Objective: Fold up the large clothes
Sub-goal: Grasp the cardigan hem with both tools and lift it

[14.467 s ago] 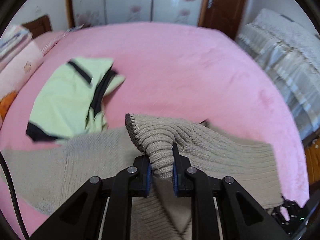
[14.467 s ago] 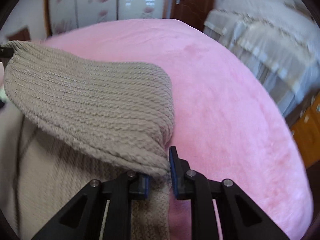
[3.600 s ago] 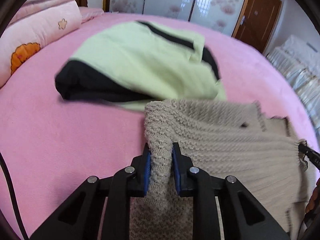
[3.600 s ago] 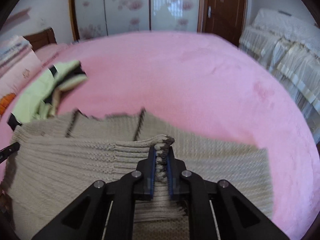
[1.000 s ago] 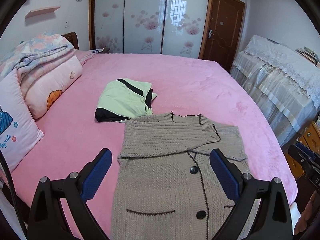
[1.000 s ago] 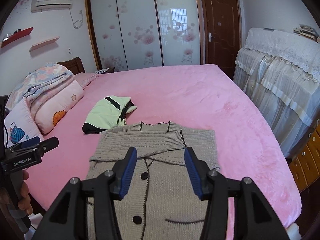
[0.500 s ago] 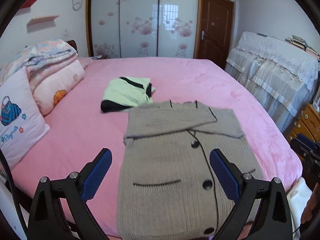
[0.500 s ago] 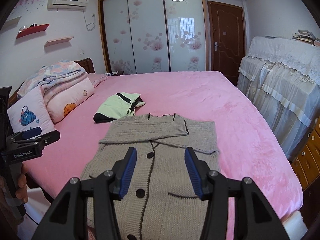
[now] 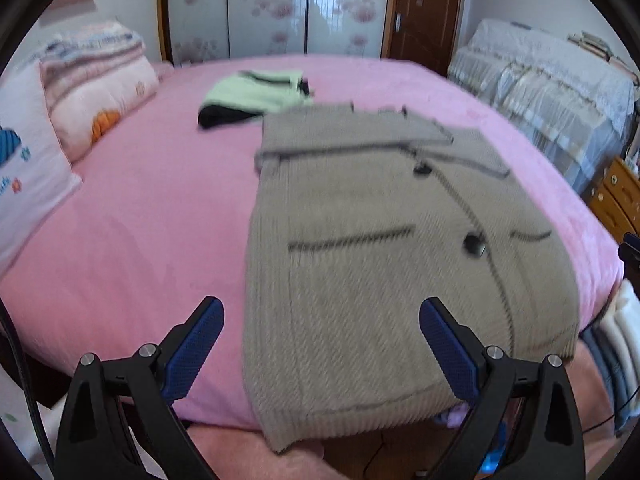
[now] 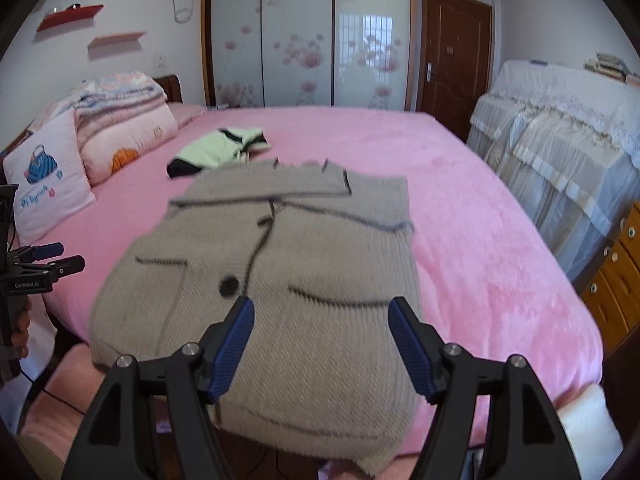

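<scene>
**Cardigan lying flat at the bed's near edge, both grippers over it with nothing in them**

The cardigan [image 9: 376,264] is lying front-up on the pink bed [image 9: 140,220], its sleeves folded across the chest and its hem hanging a little over the near edge. Its dark buttons and two pocket lines are showing (blurred in both views).

The left gripper [image 9: 322,344] is pointing down at the hem with its blue-padded fingers [image 9: 192,344] standing wide apart; the cardigan's left edge is lying ahead of and between them, and the pads are not pressing on anything. The right gripper [image 10: 322,344] is pointing at the cardigan's right half, its jaws opening, with the knit showing between and beyond the fingers [image 10: 412,344] but nothing gripped; the right pocket line is lying just ahead of the fingertips.

Beyond the cardigan's collar, far ahead of both sets of fingers, a green and black garment [image 10: 218,152] is lying folded on the bed. Off to the left of the fingers, pillows [image 10: 52,184] and a folded quilt [image 10: 120,100] are sitting at the head of the bed. Well beyond everything, a wardrobe [image 10: 308,40] with flowered doors and a brown door [image 10: 456,56] are standing, and to the right of the fingers a piece of furniture under a lace cover [image 10: 560,128] is standing beside the bed.
</scene>
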Tool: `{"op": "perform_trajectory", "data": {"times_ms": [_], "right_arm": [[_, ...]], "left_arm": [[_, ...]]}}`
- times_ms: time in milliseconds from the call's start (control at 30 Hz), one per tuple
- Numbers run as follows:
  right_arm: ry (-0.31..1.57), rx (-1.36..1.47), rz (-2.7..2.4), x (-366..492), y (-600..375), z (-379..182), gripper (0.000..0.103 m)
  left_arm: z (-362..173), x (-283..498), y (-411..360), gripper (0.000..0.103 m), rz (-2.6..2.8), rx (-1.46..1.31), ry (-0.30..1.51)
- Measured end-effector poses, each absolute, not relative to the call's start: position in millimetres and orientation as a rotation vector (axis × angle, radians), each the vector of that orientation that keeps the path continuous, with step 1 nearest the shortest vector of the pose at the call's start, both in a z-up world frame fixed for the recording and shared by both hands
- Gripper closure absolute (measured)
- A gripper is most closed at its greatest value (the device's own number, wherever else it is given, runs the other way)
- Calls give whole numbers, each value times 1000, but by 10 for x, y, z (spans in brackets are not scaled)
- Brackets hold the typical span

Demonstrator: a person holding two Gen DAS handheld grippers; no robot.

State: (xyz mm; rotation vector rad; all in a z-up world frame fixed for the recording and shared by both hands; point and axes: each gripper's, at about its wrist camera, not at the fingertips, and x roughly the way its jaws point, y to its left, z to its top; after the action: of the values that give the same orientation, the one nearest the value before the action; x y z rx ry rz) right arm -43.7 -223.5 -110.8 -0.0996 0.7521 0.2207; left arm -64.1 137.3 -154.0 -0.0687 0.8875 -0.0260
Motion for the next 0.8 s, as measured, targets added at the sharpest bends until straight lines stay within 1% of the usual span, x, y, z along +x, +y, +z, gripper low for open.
{"op": "perform_trajectory", "data": {"times_ms": [167, 367, 500, 733, 767, 800], "right_arm": [[869, -110, 155, -427, -2571, -1576, 33], [1003, -31, 158, -379, -2990, -1980, 33], [1072, 6, 173, -334, -3087, -2194, 33], [1183, 54, 233, -315, -3096, -2569, 34], [1193, 55, 236, -317, -3088, -2613, 34], [1196, 53, 238, -326, -3081, -2642, 34]], "left_arm": [[-2123, -633, 1652, 5, -38, -116, 1048], [-2525, -700, 1820, 6, -88, -195, 1123], [-2679, -710, 1875, 8, -112, -215, 1155], [-2735, -721, 1933, 8, -154, -269, 1160], [-2738, -731, 1939, 9, -163, -274, 1163], [-2742, -741, 1942, 13, -175, -278, 1167]]}}
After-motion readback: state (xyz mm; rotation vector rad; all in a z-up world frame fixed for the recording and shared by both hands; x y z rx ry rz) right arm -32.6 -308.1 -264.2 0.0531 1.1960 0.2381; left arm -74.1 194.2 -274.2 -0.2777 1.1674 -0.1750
